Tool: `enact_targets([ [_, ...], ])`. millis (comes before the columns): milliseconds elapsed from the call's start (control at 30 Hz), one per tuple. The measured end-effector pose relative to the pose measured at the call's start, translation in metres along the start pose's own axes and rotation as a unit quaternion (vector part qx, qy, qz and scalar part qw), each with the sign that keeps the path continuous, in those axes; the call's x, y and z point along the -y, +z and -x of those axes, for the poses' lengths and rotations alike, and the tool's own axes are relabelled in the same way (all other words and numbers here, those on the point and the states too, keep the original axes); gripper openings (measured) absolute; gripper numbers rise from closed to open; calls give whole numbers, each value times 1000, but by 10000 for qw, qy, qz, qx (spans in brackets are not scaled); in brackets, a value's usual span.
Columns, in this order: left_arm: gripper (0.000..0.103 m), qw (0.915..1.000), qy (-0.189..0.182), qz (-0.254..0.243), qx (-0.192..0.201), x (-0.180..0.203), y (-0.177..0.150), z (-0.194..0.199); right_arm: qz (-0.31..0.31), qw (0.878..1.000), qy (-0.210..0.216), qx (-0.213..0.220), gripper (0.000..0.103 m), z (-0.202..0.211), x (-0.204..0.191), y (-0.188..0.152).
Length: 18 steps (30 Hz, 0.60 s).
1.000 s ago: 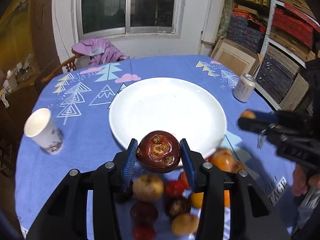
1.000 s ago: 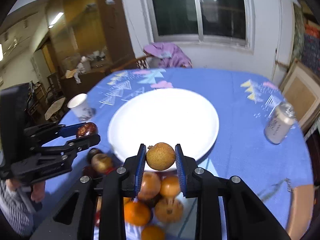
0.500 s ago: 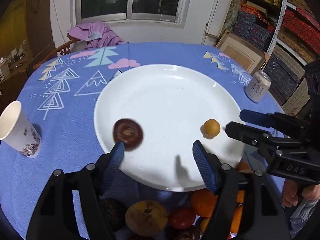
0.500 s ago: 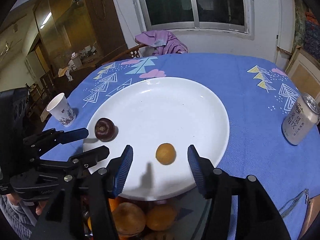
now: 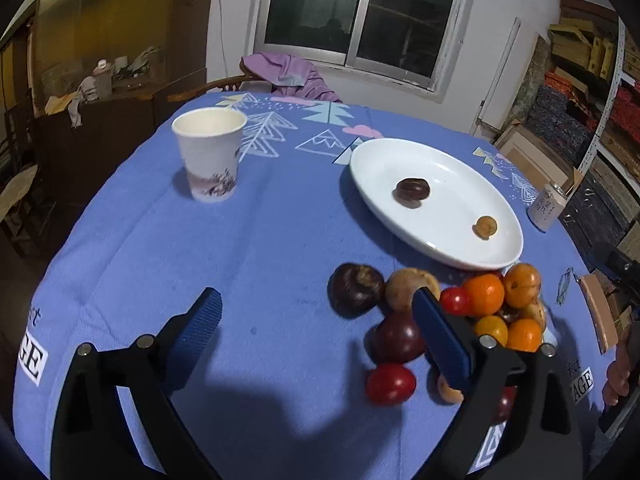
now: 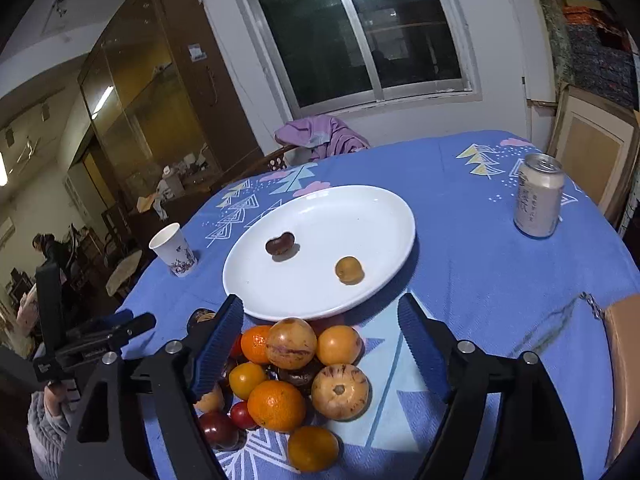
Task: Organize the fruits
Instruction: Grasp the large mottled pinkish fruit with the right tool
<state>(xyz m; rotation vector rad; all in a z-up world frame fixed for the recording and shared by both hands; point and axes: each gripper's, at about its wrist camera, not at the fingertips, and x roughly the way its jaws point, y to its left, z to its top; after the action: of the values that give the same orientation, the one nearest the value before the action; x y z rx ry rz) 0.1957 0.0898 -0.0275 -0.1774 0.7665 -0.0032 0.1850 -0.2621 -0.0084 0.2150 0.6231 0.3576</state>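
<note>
Both hand-held grippers (image 5: 316, 328) (image 6: 320, 336) wide apart, empty, beside fruit pile (image 6: 296, 368) touching plate (image 6: 384, 208) rim.

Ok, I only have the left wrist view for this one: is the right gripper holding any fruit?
Observer: No. The right gripper has its jaws open and empty, pointed at the fruit pile.
Operator: How does the left gripper look from outside?
Observer: The left gripper sits left of the pile, held by a hand in a grey sleeve.
Operator: Anyone else around?
Observer: Yes, a person in the dim room beyond the table.
</note>
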Motion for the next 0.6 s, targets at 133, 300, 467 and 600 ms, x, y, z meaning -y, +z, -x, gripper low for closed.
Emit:
enact_targets([
  [133,95,9999,58,-148,-36,4,-18,4,-355,9992,88,164,99,12,18,-2],
  [300,96,9963,75,-855,112,35,-28,12,-583,9967,501,-256,99,-3,19,-8],
  [467,96,9918,51,-1268,130,53,-35,14,-731,9951,669,-11,99,-2,25,-9],
  [600,96,9919,163,-1229,265,51,-33,17,-671,9944,814,89,100,-1,21,-13],
])
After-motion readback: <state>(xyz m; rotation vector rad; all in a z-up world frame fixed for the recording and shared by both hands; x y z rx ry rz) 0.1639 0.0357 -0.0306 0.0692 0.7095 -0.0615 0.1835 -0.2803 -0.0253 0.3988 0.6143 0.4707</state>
